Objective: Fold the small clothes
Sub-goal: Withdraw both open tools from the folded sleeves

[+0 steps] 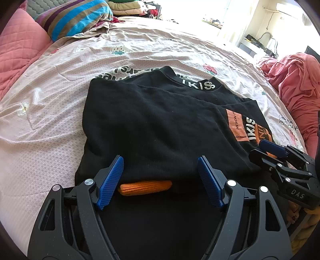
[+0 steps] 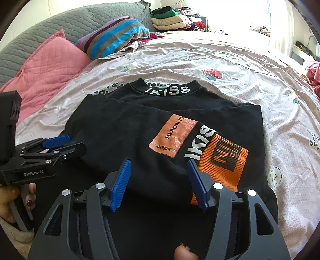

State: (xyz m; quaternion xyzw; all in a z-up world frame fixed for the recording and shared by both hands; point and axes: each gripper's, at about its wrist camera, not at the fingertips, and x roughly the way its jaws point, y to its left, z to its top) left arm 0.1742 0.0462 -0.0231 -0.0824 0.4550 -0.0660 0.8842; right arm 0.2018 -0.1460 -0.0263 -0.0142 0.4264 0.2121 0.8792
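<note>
I hold both my left gripper [image 1: 160,180] and right gripper [image 2: 158,183] spread wide, gripping nothing, over the near edge of the folded black sweatshirt [image 1: 152,128] on the bed [image 1: 60,124].

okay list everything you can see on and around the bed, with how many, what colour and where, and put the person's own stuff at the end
sweatshirt: one, black with orange patches and white lettering, partly folded, middle of the bed
bedsheet: one, pale pink with small prints, under the sweatshirt
pink pillow: one, quilted, head of the bed
striped pillow: one, blue, purple and tan, beside the pink pillow
headboard: one, grey, quilted, behind the pillows
clothes pile: one, mixed colours, far corner
pink garment: one, crumpled at the bed's right edge
left tongs: black with blue pads, open over the near hem
right tongs: black with blue pads, open over the orange cuff
hand: one, gripping the left handle
</note>
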